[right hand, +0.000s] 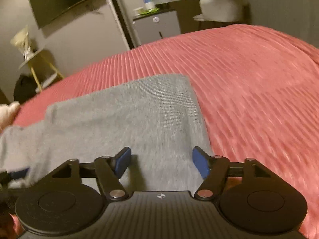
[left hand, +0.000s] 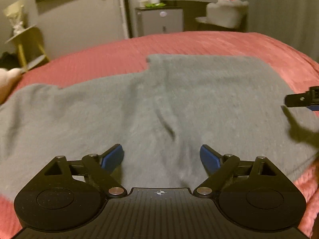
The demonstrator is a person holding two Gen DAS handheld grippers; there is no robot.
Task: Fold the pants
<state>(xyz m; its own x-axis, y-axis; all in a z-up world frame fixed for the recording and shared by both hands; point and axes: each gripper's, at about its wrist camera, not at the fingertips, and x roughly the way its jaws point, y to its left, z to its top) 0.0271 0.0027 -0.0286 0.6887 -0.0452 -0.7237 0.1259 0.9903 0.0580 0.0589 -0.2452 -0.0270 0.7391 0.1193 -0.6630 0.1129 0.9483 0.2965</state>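
**Grey pants flat on the pink bedspread, both grippers spread wide above them**

The grey pants [left hand: 159, 103] lie spread over the ribbed pink bedspread [left hand: 199, 43], reaching well beyond the fingertips of both tools and off to either side. A short dark crease sits in the cloth just ahead of the left gripper [left hand: 161, 157], slightly toward its right-hand finger. That gripper's blue pads [left hand: 112, 157] stand wide apart, with only flat fabric showing between them; nothing is pinched.

The right gripper [right hand: 161, 162] is also spread wide, its blue pads [right hand: 201, 164] clear of the cloth as far as I can see. The pants' straight right edge [right hand: 197, 107] runs from beyond its fingertips down to just beside its right-hand finger, so that finger sits at the border of grey cloth and pink cover. In the left wrist view, the tip of the right tool pokes in from the far right, over the same edge.

Beyond the bed stand a small cabinet [left hand: 159, 20] and a pale chair [left hand: 225, 14].
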